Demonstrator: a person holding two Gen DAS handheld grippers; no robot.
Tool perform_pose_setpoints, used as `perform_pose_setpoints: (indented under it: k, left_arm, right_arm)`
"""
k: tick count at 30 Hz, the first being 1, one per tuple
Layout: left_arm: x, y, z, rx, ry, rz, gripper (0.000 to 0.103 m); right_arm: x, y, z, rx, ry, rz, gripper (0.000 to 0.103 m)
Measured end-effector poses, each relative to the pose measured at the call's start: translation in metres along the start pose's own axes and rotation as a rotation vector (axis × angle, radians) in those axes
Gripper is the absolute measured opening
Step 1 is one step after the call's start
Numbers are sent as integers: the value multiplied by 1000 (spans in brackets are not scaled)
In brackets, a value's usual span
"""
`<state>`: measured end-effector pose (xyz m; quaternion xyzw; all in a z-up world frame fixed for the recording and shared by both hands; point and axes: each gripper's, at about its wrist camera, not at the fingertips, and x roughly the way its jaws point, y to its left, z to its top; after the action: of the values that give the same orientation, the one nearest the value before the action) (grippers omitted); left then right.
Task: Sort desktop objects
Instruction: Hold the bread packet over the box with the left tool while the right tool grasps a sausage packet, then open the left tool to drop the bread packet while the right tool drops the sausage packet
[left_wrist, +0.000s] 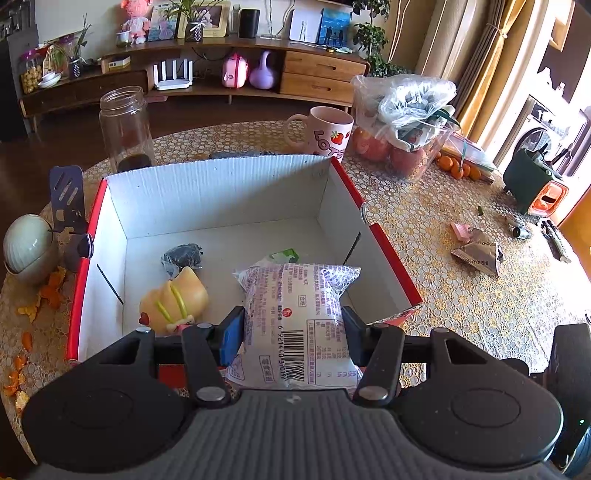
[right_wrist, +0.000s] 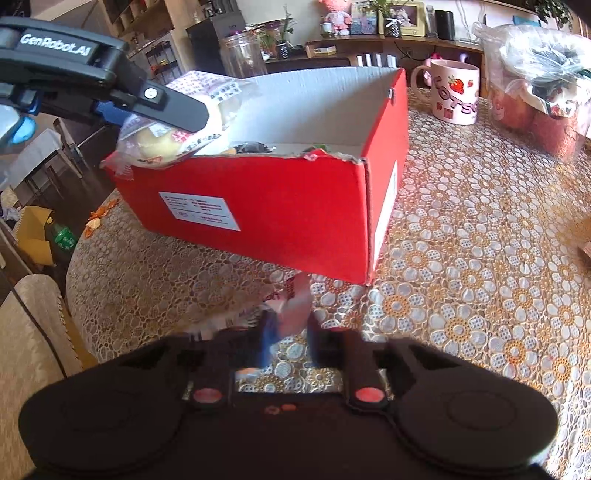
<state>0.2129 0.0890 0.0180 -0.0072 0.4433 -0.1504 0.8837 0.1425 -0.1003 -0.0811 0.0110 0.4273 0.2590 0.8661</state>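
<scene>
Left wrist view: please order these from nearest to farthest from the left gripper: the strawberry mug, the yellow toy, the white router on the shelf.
1. yellow toy: inside the red box, just left of the left gripper.
2. strawberry mug: on the table behind the box's far wall.
3. white router: on the wooden shelf across the room.

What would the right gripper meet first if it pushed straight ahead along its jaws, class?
Probably the crumpled snack wrapper already between the jaws of the right gripper; it looks pinched there, though motion blur hides the contact. Beyond it comes the red cardboard box, whose near wall stands right behind the wrapper.
</scene>
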Motion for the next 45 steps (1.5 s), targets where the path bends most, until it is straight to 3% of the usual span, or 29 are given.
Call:
perform_pose_setpoints:
  k: [16,22,28,36,45]
  left_arm:
    - [-13,2,3,-1,-27,17,54]
    - [-21,5,16,-1,-53,28,54]
    - [-4,15,19,-32,-32,61,54]
    - [10,32,16,-61,-10,81,54]
    - [23,44,15,-72,12,75,54]
  right_arm:
    - [-49,12,20,-48,-114,-5,4]
    - [-80,14,39,-58,-168,7,4]
    - [-99,13,78,-75,-255,-12,4]
    - [-59,1,125,-55,-266,-43,4]
    - [10,-6,132,6,-162,-41,4]
